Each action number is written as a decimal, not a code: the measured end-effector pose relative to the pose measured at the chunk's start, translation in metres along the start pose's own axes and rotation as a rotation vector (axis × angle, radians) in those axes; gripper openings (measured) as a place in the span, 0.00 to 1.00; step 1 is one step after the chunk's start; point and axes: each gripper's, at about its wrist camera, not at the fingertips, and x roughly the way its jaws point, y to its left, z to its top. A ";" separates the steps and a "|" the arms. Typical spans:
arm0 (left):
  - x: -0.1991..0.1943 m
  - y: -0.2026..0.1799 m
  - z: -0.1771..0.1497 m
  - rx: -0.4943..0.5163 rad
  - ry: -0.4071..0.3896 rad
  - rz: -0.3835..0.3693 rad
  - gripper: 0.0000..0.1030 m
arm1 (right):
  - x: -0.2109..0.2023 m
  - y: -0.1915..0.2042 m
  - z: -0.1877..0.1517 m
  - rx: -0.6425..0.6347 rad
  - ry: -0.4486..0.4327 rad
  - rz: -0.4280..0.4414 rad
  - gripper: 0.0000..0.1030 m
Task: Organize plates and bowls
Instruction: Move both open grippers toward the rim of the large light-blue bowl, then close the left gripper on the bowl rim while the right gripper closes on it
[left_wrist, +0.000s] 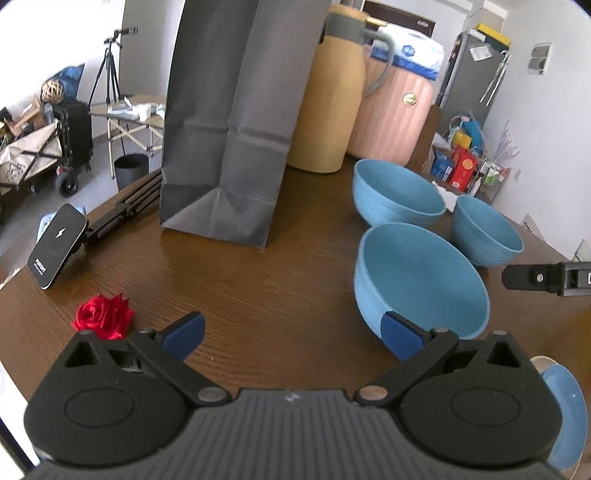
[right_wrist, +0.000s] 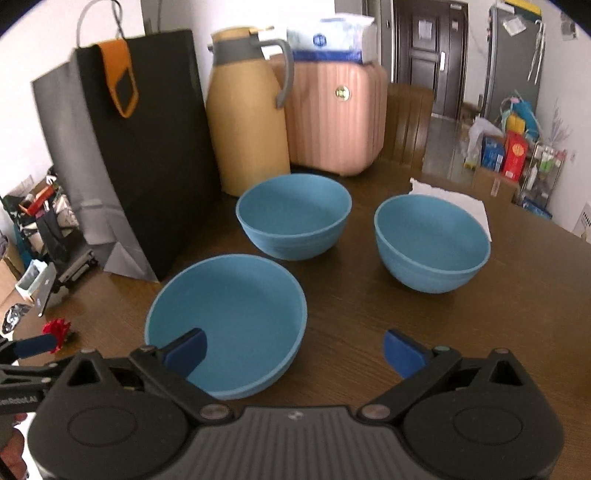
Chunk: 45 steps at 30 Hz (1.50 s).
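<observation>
Left claw (left_wrist: 291, 334): you're holding it wide open, gripping nothing; nearest round blue plastic bowl (left_wrist: 421, 280) is sitting just beyond its right fingertip.
Right claw (right_wrist: 293, 350): also gaping and empty; its left finger (right_wrist: 186, 349) is hanging over that same bowl (right_wrist: 229, 321).
Other bowls: two more blue ones (right_wrist: 295, 218) (right_wrist: 432, 242) standing further ahead, apart.
Plate: blue edge (left_wrist: 567, 410) showing right of left claw.
Handling: looking light, stiff, smooth; pinch the rim.
Text: black charger pad (left_wrist: 57, 245) lettering unreadable.
</observation>
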 end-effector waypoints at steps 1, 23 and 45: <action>0.002 0.001 0.004 -0.004 0.012 0.000 1.00 | 0.004 -0.001 0.004 0.000 0.010 -0.004 0.99; 0.050 -0.022 0.040 -0.114 0.185 0.058 1.00 | 0.073 -0.012 0.044 -0.090 0.191 0.056 0.83; 0.117 -0.055 0.044 -0.244 0.326 0.083 0.16 | 0.114 -0.032 0.039 -0.095 0.297 0.216 0.21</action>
